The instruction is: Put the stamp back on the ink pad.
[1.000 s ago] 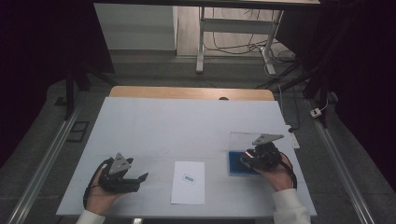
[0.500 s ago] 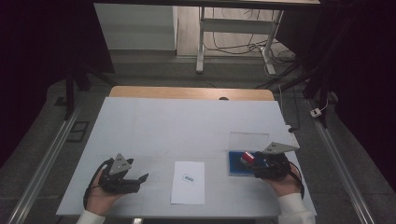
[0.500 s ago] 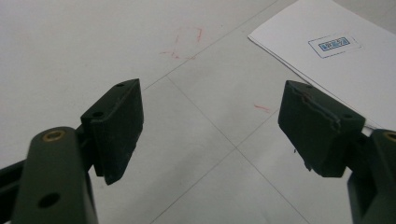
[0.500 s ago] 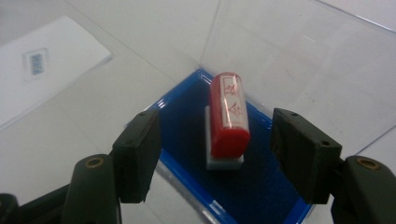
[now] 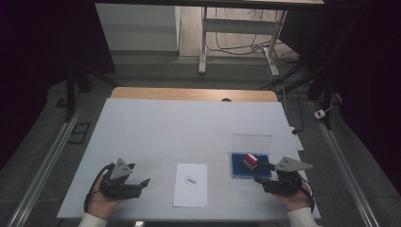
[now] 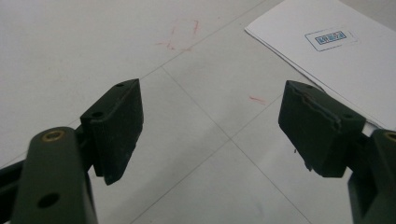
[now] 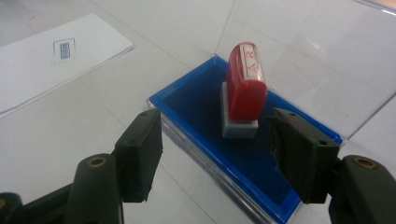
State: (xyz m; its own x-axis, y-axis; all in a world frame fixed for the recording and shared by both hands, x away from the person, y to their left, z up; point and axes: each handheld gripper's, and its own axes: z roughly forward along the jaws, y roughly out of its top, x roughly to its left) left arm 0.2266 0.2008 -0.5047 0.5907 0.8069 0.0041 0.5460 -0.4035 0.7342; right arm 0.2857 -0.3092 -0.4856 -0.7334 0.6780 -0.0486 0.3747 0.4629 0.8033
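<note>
A red stamp (image 7: 244,88) with a grey base stands upright in a blue ink-pad tray (image 7: 196,100), whose clear lid (image 5: 252,142) is raised behind it. My right gripper (image 7: 215,149) is open just in front of the tray, its jaws short of the stamp (image 5: 250,161). A white paper sheet (image 5: 190,184) with a small blue stamped mark (image 5: 190,180) lies in the middle near the front edge. My left gripper (image 5: 135,182) rests open on the table left of the sheet, nothing between its jaws (image 6: 210,135).
The white table (image 5: 179,127) has a wooden strip along its far edge. Faint red marks (image 6: 180,35) stain the surface near the left gripper. Metal rails run along both sides of the table, and cables lie on the floor beyond.
My right gripper has let go of the stamp and drawn back toward the front edge, leaving the stamp standing in the tray. The left gripper has not moved.
</note>
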